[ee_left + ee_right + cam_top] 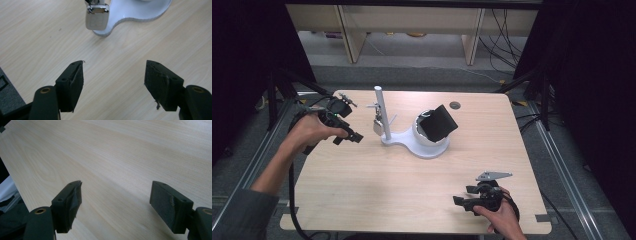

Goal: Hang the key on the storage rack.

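Holding black box (438, 123), white bowl stand (427, 145)

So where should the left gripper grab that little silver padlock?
Probably on the padlock's flat body, one jaw on each narrow side. It hangs upright beside the white post, its broad face towards the left gripper, whose open jaws already point at it, so come straight in level.
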`<act>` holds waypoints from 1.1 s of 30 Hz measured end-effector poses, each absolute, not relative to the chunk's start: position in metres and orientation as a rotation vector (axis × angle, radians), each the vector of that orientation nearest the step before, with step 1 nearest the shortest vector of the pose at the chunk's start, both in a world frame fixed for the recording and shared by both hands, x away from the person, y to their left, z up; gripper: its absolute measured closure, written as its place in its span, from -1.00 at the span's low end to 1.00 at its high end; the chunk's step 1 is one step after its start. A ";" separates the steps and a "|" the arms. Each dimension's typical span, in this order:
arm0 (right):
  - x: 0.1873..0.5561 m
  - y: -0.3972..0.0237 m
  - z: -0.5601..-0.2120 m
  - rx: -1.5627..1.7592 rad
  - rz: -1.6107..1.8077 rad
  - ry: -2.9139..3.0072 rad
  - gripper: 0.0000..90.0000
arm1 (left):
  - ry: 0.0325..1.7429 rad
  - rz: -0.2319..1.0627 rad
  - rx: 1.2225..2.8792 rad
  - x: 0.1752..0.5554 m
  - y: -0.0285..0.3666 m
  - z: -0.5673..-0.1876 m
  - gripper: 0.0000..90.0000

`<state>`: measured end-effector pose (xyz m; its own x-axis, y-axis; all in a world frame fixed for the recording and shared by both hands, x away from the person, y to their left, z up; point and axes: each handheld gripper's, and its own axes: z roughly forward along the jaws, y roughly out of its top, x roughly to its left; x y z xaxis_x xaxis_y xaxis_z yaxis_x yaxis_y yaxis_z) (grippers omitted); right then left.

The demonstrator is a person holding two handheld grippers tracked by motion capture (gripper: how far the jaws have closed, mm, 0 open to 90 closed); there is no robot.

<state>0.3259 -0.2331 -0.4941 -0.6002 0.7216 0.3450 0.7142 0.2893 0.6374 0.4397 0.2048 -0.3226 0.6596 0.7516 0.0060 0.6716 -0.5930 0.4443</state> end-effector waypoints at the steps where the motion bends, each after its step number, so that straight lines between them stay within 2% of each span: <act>1: 0.326 -0.233 -0.494 1.394 1.231 2.514 -0.41 | 1.113 0.261 2.477 0.436 0.204 -0.326 -0.31; 16: 0.328 -0.234 -0.495 1.383 1.225 2.513 -0.41 | 0.956 0.220 2.465 0.387 0.189 -0.365 -0.37; 33: 0.326 -0.232 -0.494 1.436 1.224 2.510 -0.41 | 0.913 0.154 2.462 0.354 0.182 -0.402 -0.39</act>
<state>0.3256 -0.2315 -0.4940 -0.5816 0.7317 0.3554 0.7305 0.2776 0.6239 0.3538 0.1825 -0.4024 0.7680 0.6370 -0.0669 0.5796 -0.6466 0.4960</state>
